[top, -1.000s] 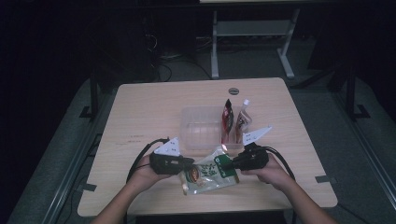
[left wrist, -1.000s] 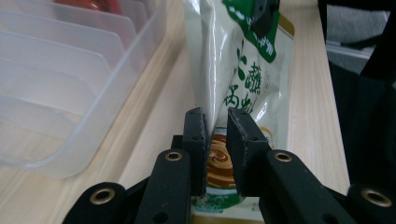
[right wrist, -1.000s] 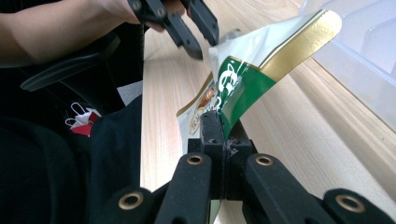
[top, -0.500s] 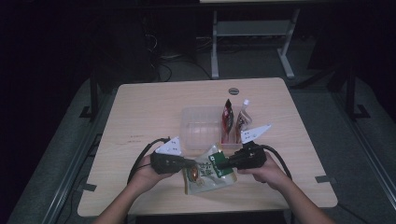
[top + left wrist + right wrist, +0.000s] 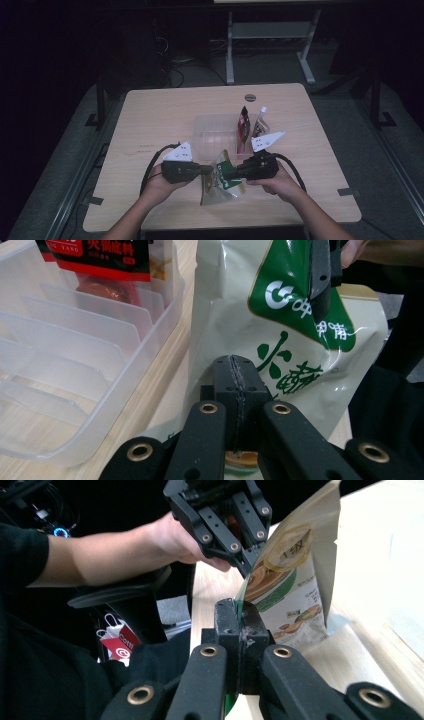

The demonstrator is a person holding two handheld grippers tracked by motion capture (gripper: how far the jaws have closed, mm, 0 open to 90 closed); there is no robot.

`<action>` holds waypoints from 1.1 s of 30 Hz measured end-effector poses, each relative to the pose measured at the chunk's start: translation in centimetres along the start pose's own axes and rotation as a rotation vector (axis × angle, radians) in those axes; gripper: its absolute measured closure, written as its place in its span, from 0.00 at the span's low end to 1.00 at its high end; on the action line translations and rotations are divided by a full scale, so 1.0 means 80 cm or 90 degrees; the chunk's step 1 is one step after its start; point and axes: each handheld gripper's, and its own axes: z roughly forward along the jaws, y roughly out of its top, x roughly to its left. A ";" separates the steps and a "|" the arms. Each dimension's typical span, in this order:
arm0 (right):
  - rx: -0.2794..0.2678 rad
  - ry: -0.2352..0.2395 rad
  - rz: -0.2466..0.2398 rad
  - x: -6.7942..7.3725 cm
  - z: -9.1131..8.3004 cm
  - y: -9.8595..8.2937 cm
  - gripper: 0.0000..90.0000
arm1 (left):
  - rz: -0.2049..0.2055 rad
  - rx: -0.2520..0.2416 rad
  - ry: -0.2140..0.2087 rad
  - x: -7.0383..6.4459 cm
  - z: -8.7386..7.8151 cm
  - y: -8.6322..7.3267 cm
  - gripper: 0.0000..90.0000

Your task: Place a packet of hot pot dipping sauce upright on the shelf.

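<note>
Left tongs [image 5: 209, 170] and right tongs [image 5: 231, 172] point tip to tip, nearly touching, both clamped closed.

**Bystanders on the table**

A clear plastic organizer [image 5: 212, 131] with upright dividers sits near the middle of the wooden table [image 5: 160, 115]. At its 3 o'clock end a red sauce packet [image 5: 243, 125] stands upright in a slot, and just beside that, farther toward 3 o'clock, stands a pale packet [image 5: 259, 125] with a white top. A small round grey disc [image 5: 250, 97] lies at 12 o'clock near the table's far edge. A white metal frame [image 5: 270, 35] stands on the floor beyond.
</note>
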 end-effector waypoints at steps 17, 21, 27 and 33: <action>-0.047 -0.003 -0.021 0.010 -0.014 0.019 1.00 | -0.008 -0.009 0.030 0.010 -0.016 -0.006 0.91; -0.057 -0.012 -0.023 0.010 -0.020 0.024 1.00 | -0.014 -0.008 0.035 0.012 -0.018 -0.007 0.89; -0.073 -0.027 -0.032 0.010 -0.025 0.031 1.00 | -0.015 -0.006 0.035 0.011 -0.018 -0.007 0.88; -0.107 -0.046 -0.031 0.005 -0.032 0.043 1.00 | -0.012 -0.003 0.037 0.011 -0.018 -0.008 0.87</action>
